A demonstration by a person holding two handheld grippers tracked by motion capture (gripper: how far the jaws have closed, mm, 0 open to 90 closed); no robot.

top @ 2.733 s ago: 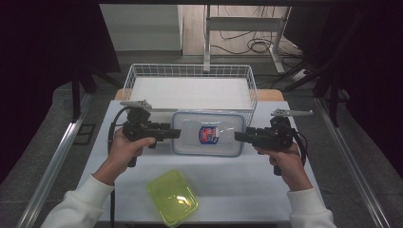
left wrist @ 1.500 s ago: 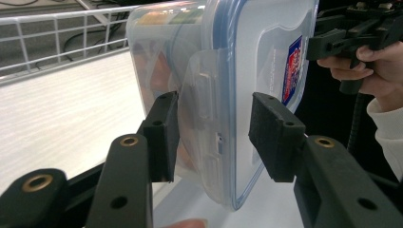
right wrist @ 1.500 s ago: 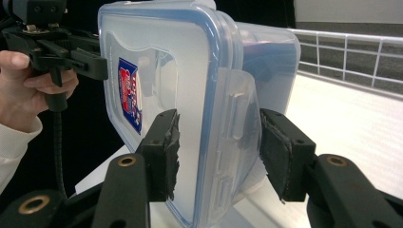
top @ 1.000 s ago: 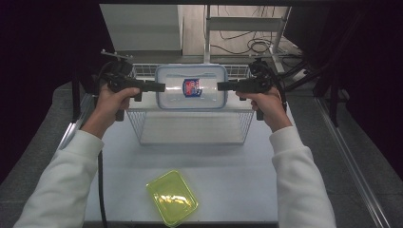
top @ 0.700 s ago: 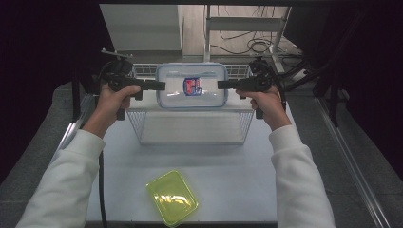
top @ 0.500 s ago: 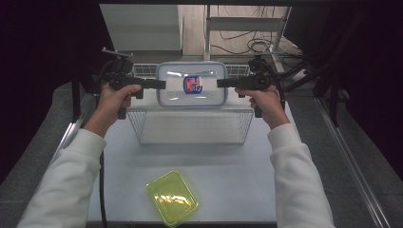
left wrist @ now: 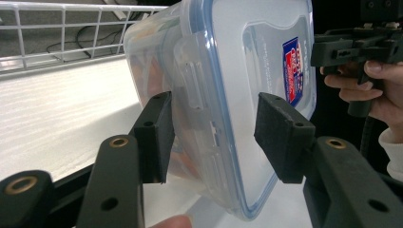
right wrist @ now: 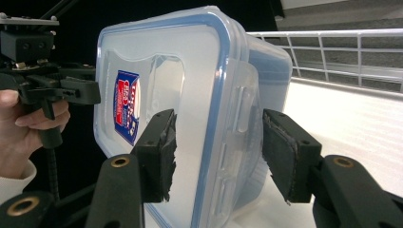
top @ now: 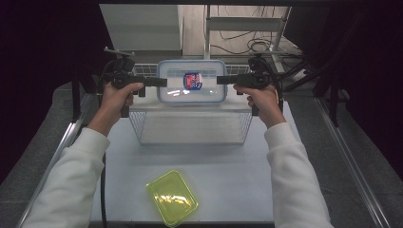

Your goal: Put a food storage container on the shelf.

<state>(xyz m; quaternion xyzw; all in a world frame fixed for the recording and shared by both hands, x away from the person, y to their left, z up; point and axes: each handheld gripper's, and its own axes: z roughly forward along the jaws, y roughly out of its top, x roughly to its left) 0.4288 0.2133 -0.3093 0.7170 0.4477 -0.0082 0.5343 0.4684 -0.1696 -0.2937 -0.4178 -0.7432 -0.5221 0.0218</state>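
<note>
Tilted upright since earlier, container (top: 191,81) with unreadable blue-red label (top: 192,80) gripped by both tools (top: 161,81) (top: 222,80).

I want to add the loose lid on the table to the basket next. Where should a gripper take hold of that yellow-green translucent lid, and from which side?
Probably by an edge. The yellow-green translucent rectangular plastic lid lies flat on the white table near its front edge, so its thin rim is the only part two jaws can straddle. Its short near corner points toward the person; coming in low from that side, jaws above and below the rim, looks easiest.
</note>
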